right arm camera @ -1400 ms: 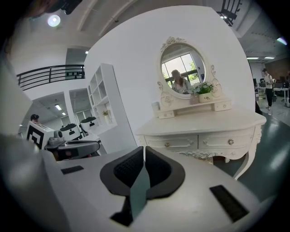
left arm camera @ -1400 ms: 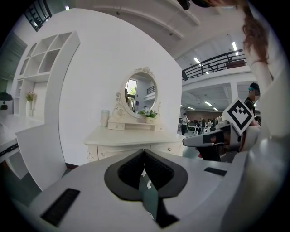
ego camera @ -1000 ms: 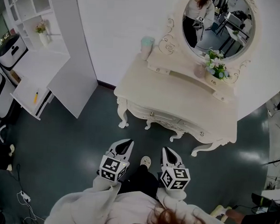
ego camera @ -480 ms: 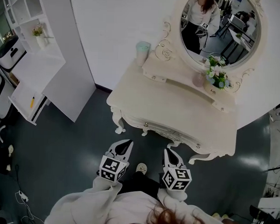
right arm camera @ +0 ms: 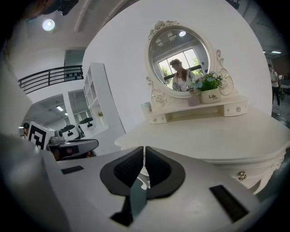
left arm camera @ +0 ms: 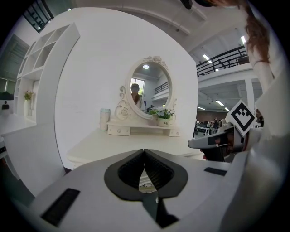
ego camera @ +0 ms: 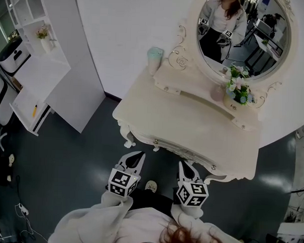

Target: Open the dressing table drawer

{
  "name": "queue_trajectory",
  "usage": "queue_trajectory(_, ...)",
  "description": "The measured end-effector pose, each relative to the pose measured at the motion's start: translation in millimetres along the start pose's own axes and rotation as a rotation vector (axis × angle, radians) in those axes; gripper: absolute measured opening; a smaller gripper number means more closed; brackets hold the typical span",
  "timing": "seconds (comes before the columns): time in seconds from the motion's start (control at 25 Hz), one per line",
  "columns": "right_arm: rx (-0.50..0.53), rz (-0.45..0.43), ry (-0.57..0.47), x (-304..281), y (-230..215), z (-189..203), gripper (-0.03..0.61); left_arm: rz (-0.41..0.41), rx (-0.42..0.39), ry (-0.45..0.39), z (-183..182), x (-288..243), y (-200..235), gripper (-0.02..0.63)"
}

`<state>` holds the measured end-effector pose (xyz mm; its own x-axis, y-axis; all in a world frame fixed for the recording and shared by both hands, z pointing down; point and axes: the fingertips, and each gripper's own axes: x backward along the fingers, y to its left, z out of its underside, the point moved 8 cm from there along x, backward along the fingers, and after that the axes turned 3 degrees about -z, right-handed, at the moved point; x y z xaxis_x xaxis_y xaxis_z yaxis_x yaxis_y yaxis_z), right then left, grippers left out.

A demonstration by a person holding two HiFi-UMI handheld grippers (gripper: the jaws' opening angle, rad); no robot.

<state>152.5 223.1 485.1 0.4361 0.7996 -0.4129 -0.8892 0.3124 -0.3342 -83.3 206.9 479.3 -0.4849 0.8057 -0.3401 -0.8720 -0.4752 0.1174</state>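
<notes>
The cream dressing table [ego camera: 191,126] stands in front of me under its oval mirror [ego camera: 242,34]. Its drawer front [ego camera: 183,152] is closed, with small knobs at the left [ego camera: 156,141] and right [ego camera: 213,167]. My left gripper [ego camera: 139,154] is shut and empty, just short of the table's front edge. My right gripper [ego camera: 184,163] is also shut and empty, close below the drawer front. In the right gripper view the jaws [right arm camera: 144,148] meet at the tips, and a knob [right arm camera: 242,176] shows low right. The left gripper view has its jaws [left arm camera: 144,152] together before the tabletop [left arm camera: 136,140].
A flower pot [ego camera: 236,94] and a pale cup [ego camera: 154,58] stand on the table's raised back shelf. A white shelf unit [ego camera: 44,65] stands to the left. Cables [ego camera: 22,208] lie on the dark floor at lower left. My shoe [ego camera: 151,185] shows between the grippers.
Both grippers have moved forward together, so the dressing table's front edge now lies much closer to their tips. The jaws stay shut.
</notes>
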Motion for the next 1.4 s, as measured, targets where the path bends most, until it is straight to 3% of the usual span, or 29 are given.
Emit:
queue_trajectory(0.64,-0.039,-0.028,0.070,-33,-9,5,0.038,-0.033,0.030,0.068,9,-16,17,0.017)
queue_trajectory(1.4,-0.036,0.029,0.029,-125,-59,-92,0.038,0.034,0.017,0.048,-63,-145,74,0.017)
